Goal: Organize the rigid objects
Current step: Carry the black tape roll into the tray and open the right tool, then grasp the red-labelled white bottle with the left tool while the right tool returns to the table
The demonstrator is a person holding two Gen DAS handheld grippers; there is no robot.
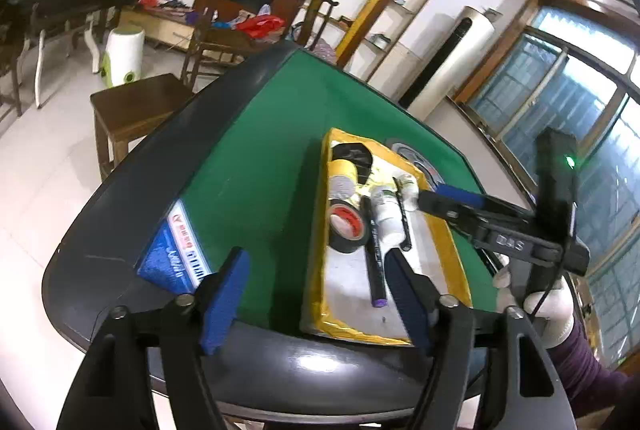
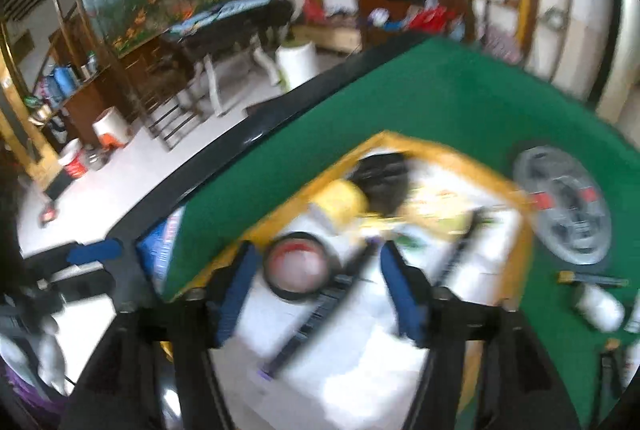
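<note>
We hold both claws released and empty, left gripper (image 1: 320, 304) near the yellow-rimmed tray (image 1: 448, 242), right gripper (image 2: 316, 290) above its black tape roll (image 2: 298, 266) and marker (image 2: 320, 306).

A table with a green felt top (image 1: 256, 149) and a dark, glossy raised rim (image 1: 132, 189) carries everything. A shallow yellow-edged tray (image 1: 448, 242) with a white floor lies directly on the felt near the front rim. Beyond the tray's far corner a round silver disc with red marks (image 2: 564, 205) is set in the felt. In the right wrist view a white bottle (image 2: 598, 306) lies on its side on the felt right of the tray, with a dark pen-like stick (image 2: 592, 280) just beyond it. A blue, white and red label (image 1: 176, 258) sits on the rim's inner edge at the left.
</note>
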